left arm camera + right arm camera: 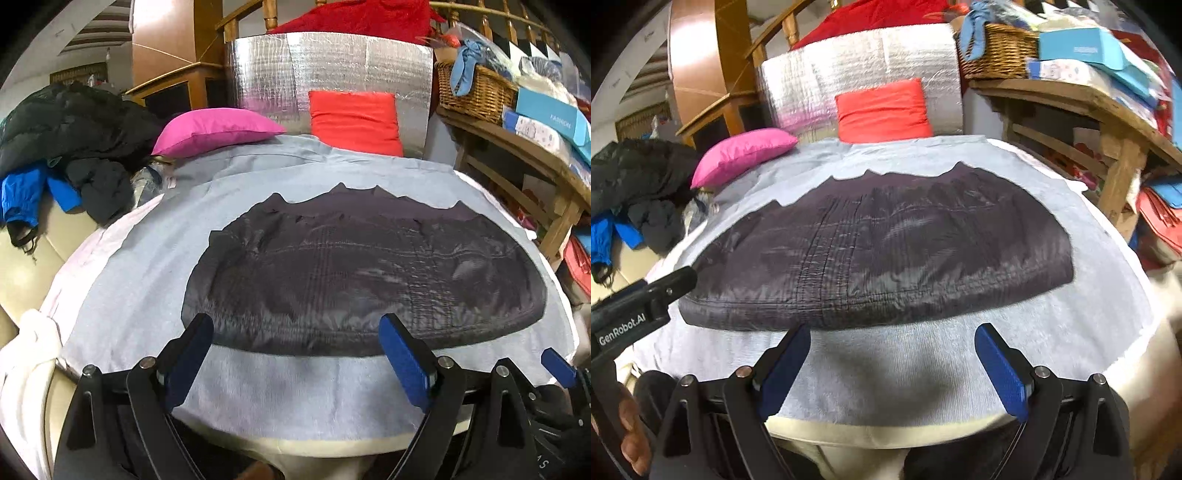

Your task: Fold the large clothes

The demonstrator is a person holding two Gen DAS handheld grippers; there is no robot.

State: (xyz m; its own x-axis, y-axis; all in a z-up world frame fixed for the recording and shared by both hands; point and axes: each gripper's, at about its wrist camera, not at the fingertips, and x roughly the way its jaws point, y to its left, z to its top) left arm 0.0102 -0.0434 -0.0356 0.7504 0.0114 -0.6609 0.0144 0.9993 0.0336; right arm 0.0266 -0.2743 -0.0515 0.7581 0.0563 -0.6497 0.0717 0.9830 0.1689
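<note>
A dark quilted jacket (362, 273) lies folded flat on a light grey cloth (258, 384) that covers the table. It also shows in the right wrist view (886, 254). My left gripper (295, 328) is open and empty, just short of the jacket's near edge. My right gripper (892, 339) is open and empty, also just short of the near edge. The right gripper's blue fingertip (557, 365) shows at the right in the left wrist view. The left gripper's black body (639, 299) shows at the left in the right wrist view.
A pink pillow (214, 129) and a red pillow (354, 122) lie at the table's far end against a silver foil panel (332, 66). A pile of dark and blue clothes (74, 155) sits at the left. A wooden shelf with a wicker basket (476, 88) and boxes stands at the right.
</note>
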